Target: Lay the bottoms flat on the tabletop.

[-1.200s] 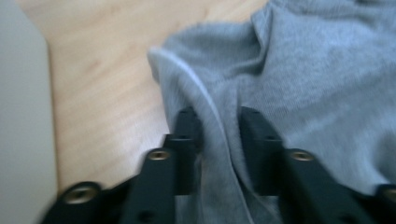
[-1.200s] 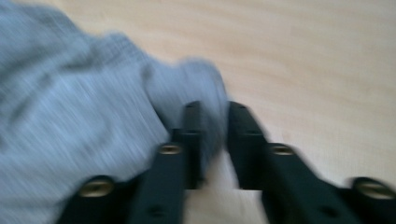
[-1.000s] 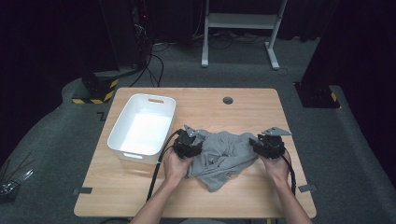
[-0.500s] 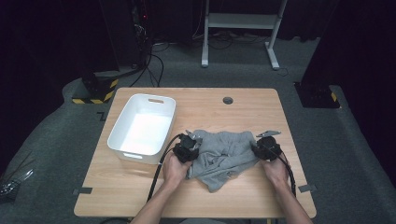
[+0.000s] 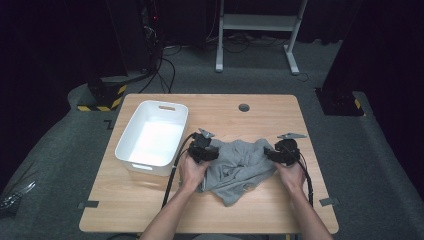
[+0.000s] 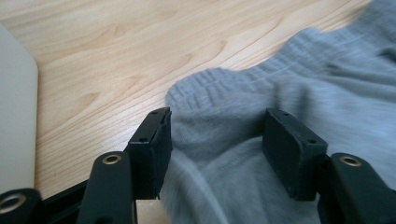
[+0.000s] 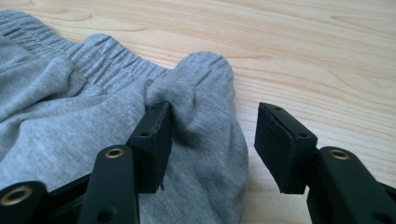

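High view says we've just let both the left gripper [image 5: 204, 150] and right gripper [image 5: 280, 152] spring open off the grey garment [image 5: 240, 167], so it lies released, ready for regripping.

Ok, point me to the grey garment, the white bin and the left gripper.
grey garment [image 5: 240, 167]: high view, middle of the crumpled cloth.
white bin [image 5: 134, 129]: high view, left wall's rim.
left gripper [image 6: 215, 140]: left gripper view, midway between its open jaws, over the cloth.
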A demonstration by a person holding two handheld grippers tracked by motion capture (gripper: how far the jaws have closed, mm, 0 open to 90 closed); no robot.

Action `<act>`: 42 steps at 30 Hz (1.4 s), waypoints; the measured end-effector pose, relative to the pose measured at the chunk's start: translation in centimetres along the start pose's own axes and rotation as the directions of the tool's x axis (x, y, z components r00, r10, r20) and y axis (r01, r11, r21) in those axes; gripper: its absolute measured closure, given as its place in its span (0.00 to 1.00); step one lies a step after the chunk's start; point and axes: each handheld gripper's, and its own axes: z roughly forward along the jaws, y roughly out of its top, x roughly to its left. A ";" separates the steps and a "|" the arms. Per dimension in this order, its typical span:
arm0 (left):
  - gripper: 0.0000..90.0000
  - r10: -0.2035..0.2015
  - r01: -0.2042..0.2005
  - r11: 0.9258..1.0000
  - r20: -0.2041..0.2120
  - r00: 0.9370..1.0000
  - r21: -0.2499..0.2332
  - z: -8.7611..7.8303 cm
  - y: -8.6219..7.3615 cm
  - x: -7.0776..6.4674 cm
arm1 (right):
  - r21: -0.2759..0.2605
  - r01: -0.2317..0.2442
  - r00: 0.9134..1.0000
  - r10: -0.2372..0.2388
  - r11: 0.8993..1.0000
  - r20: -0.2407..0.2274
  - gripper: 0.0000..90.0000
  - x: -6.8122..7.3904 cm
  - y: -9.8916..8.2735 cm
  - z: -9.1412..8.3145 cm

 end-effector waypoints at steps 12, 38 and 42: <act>0.75 0.017 -0.013 0.995 -0.040 0.999 0.103 0.9 -0.6 0.7 | 0.094 0.094 0.995 -0.095 0.991 0.007 0.92 0.7 -0.1 1.0; 0.49 0.072 -0.079 0.989 -0.055 0.996 -0.124 -3.5 -0.4 -0.6 | -0.010 0.025 0.996 -0.024 1.000 0.081 0.56 0.5 2.5 0.0; 0.45 0.128 -0.124 0.985 0.021 0.992 -0.120 -4.6 -2.4 -1.6 | -0.071 0.050 0.998 -0.048 0.996 0.031 0.55 1.7 1.4 -2.3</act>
